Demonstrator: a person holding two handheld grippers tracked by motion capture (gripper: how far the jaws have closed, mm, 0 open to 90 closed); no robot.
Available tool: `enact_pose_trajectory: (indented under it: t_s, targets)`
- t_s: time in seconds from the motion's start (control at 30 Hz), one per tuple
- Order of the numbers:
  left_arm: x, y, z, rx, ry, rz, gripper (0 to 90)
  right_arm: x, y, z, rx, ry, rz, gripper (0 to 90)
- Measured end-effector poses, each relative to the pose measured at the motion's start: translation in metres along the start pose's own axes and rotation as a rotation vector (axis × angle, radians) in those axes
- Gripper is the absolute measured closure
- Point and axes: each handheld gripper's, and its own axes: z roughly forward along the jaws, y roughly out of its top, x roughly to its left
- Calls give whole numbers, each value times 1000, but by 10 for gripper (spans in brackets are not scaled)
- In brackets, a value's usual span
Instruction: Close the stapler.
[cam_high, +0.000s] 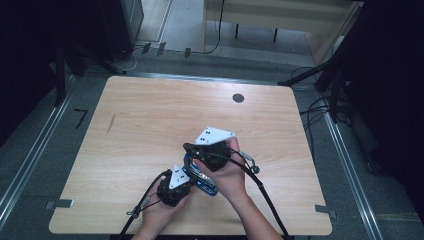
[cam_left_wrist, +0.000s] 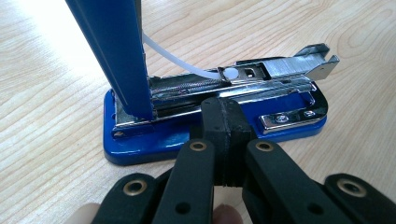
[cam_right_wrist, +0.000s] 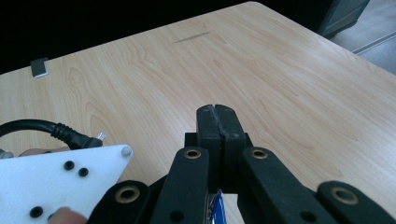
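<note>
Right, nearest to us the left gripper (cam_left_wrist: 223, 122) has its two black jaws pressed together, pad against pad, tips resting against the side of the blue stapler (cam_left_wrist: 212, 133) at its base. Nothing sits between those pads. The stapler lies on the wooden table (cam_left_wrist: 51, 130) at the near edge, between the two hands, and it is opened up: the blue top arm (cam_left_wrist: 112, 51) stands almost upright, and the chrome staple channel (cam_left_wrist: 275, 70) lies bare along the base with a white plastic strip curving out of it.

Over to the right gripper (cam_right_wrist: 218, 123), jaws also closed flat on each other, with a sliver of blue showing low between the jaw arms; whether they pinch the lid there I cannot tell. From the high view that right gripper (cam_high: 212, 155) sits above the stapler, the left one (cam_high: 175, 187) just beside it.

What could go wrong? I'd say the glossy blue base may skid on the smooth laminate if the left tips push sideways, and the raised arm could snap down if its hold slips.

Farther out, pale wood grain, a faint dark scuff (cam_right_wrist: 189, 37), and a round dark grommet (cam_high: 238, 98) near the far edge.
</note>
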Motion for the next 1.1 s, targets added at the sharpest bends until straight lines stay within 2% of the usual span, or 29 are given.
enact_pose_trajectory:
  t_s: [0.6, 1.1]
  targets:
    - [0, 0, 0, -1, -1, -2, 900, -4, -18, -15, 1, -12, 17, 900]
    - [0, 0, 0, 0, -5, -3, 900, -7, -48, -31, 22, -22, 45, 900]
